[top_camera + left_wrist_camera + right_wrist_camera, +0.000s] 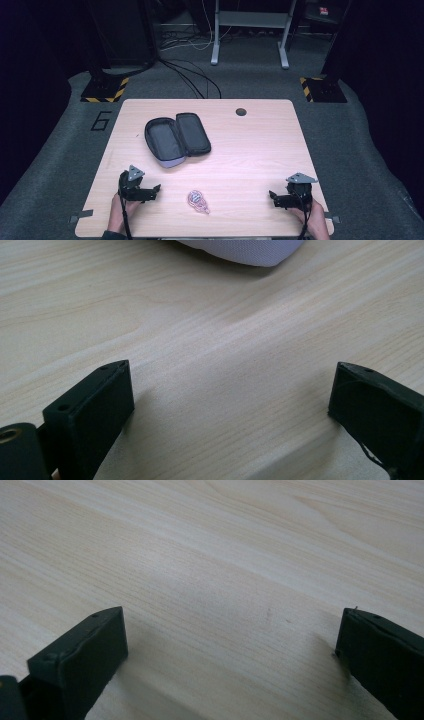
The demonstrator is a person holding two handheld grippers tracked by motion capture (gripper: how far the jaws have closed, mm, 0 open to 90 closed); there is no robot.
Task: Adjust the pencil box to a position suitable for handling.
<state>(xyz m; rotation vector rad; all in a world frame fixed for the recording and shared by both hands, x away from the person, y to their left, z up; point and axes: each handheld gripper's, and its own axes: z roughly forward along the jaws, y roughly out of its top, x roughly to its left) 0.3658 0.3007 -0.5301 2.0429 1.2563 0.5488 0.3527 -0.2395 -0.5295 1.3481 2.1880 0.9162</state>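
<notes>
Both grippers rest near the desk's [250, 150] front edge, left gripper [156, 190] and right gripper [272, 196] gaping wide, empty. The coiled cable [198, 200] lies between them; the open case [176, 138] sits toward the back left. Nothing is begun; next, probably, pinching the coil cleanly

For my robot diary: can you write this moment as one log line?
left gripper: open, empty | right gripper: open, empty | cable bundle: between them | case: open
</notes>
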